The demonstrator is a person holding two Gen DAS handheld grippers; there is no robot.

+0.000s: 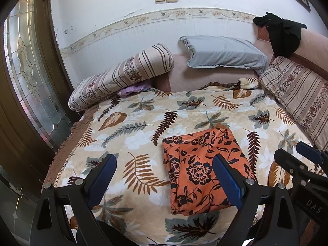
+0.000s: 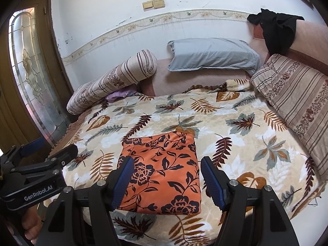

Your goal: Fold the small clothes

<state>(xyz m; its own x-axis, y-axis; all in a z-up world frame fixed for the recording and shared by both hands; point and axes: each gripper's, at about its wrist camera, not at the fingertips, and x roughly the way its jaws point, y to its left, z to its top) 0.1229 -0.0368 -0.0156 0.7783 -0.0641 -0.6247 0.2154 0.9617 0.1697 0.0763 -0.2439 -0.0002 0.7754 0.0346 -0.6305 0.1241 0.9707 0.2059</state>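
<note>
While both the left gripper (image 1: 164,174) and right gripper (image 2: 167,176) hover with ribbed blue pads spread and empty, the smooth, seemingly thin orange floral garment (image 2: 162,174) lies folded square on the plush leaf-print blanket (image 2: 235,143).

Grey pillow (image 1: 223,52), striped bolster (image 1: 123,75) & black garment (image 1: 285,34) w/ leaf-print blanket (image 1: 143,123)

Both grippers are matte black plastic frames. The left gripper (image 1: 164,181) carries ribbed blue pads (image 1: 227,181) on its fingers, with round silver screws at the pivots. The right gripper (image 2: 167,181) matches it. Seen from the right wrist, the left gripper's side bears white "GenRobot.AI" lettering (image 2: 38,192).
</note>
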